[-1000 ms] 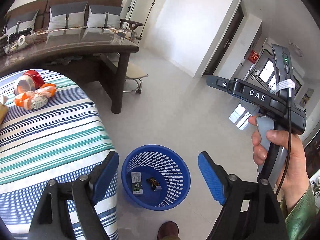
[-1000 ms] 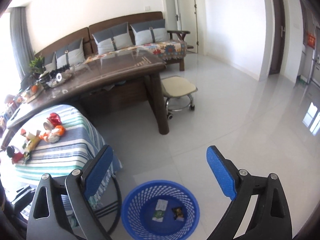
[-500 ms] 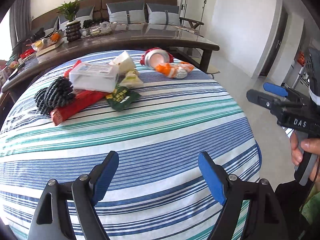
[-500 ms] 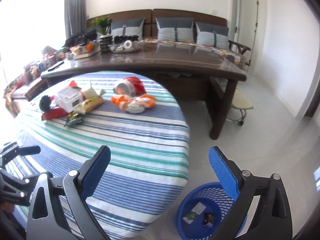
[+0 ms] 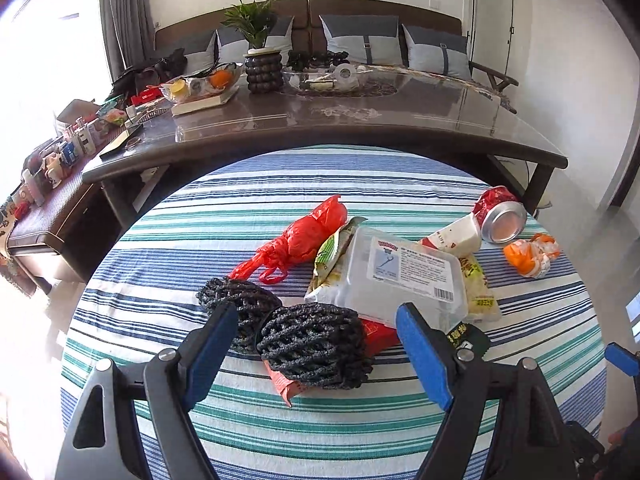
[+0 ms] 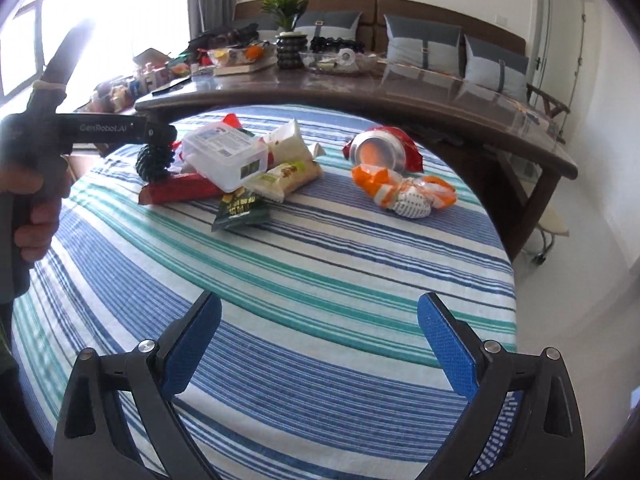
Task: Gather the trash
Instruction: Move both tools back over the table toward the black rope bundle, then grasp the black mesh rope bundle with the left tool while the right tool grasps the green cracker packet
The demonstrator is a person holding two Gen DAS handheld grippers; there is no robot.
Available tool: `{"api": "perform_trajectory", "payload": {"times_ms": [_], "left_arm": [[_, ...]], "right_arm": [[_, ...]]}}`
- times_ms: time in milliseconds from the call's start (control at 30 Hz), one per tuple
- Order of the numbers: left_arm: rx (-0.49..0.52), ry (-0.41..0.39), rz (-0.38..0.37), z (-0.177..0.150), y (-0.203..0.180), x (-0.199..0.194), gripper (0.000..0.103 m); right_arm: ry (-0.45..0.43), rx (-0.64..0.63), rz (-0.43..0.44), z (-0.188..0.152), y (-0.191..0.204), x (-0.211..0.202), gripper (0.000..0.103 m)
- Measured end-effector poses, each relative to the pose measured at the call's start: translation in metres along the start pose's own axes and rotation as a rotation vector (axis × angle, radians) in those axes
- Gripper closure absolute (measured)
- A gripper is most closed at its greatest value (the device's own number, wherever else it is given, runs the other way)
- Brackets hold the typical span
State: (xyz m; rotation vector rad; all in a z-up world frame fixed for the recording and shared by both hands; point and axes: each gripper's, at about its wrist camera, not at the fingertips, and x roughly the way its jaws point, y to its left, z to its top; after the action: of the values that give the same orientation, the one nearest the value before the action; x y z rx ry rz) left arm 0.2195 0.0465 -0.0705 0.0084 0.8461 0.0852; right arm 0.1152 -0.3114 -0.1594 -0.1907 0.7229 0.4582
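Trash lies in a pile on the striped round table (image 5: 280, 412). My left gripper (image 5: 316, 320) is open, its blue pads either side of a black foam net (image 5: 320, 352) without touching it. A second black net (image 5: 236, 300), a red plastic bag (image 5: 304, 240), a clear plastic box (image 5: 400, 276), a white carton (image 5: 456, 238), a crushed red can (image 5: 500, 216) and an orange-white wrapper (image 5: 528, 256) lie beyond. My right gripper (image 6: 320, 312) is open over bare cloth (image 6: 320, 264), well short of the pile, with a dark green packet (image 6: 240, 208) nearest.
A long dark desk (image 5: 360, 128) with a plant, bowls and clutter borders the table's far side, with a sofa behind. A person's hand (image 6: 36, 200) holds the left gripper at the right wrist view's left edge. Blue basket mesh (image 6: 500, 440) peeks behind the right finger.
Both views swung from the blue floor basket up onto the table. The left gripper closed in on the trash pile and now frames the black net. Both grippers stayed open.
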Motion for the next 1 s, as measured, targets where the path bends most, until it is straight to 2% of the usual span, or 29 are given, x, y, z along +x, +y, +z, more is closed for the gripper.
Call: {"api": "perform_trajectory", "payload": {"times_ms": [67, 100, 133, 200, 267, 400, 533, 633, 667, 700, 767, 1000], "left_arm": [[0.005, -0.012, -0.003, -0.006, 0.004, 0.002, 0.025], [0.001, -0.019, -0.023, -0.010, 0.007, 0.001, 0.047], [-0.003, -0.014, -0.047, -0.014, 0.012, 0.000, 0.061], [-0.009, -0.023, -0.082, -0.022, 0.022, -0.008, 0.069], [0.001, -0.034, -0.101, -0.032, 0.032, -0.022, 0.072], [0.017, -0.024, -0.164, -0.061, 0.051, -0.046, 0.072], [-0.012, 0.016, -0.218, -0.090, 0.067, -0.052, 0.072], [-0.031, 0.025, -0.216, -0.105, 0.077, -0.051, 0.070], [-0.036, 0.028, -0.211, -0.109, 0.079, -0.050, 0.062], [-0.044, 0.028, -0.203, -0.113, 0.081, -0.050, 0.048], [-0.062, 0.019, -0.182, -0.115, 0.087, -0.050, 0.034], [-0.181, 0.009, -0.241, -0.111, 0.113, -0.056, 0.032]], "right_arm": [[-0.010, 0.025, 0.003, 0.003, -0.002, -0.002, 0.004], [-0.016, 0.035, 0.004, 0.004, -0.004, -0.003, 0.004], [-0.020, 0.045, 0.006, 0.005, -0.006, -0.004, 0.004], [-0.024, 0.057, 0.008, 0.006, -0.010, -0.006, 0.004], [-0.022, 0.066, 0.006, 0.006, -0.014, -0.007, 0.004], [-0.014, 0.109, 0.023, 0.007, -0.025, -0.008, 0.004], [0.006, 0.159, 0.028, 0.007, -0.034, -0.003, 0.004], [0.025, 0.187, 0.029, 0.006, -0.038, 0.004, 0.004], [0.032, 0.194, 0.030, 0.006, -0.039, 0.006, 0.004], [0.038, 0.200, 0.031, 0.006, -0.039, 0.009, 0.004], [0.048, 0.205, 0.031, 0.005, -0.039, 0.012, 0.004], [0.080, 0.175, 0.037, 0.006, -0.025, 0.030, 0.004]]}}
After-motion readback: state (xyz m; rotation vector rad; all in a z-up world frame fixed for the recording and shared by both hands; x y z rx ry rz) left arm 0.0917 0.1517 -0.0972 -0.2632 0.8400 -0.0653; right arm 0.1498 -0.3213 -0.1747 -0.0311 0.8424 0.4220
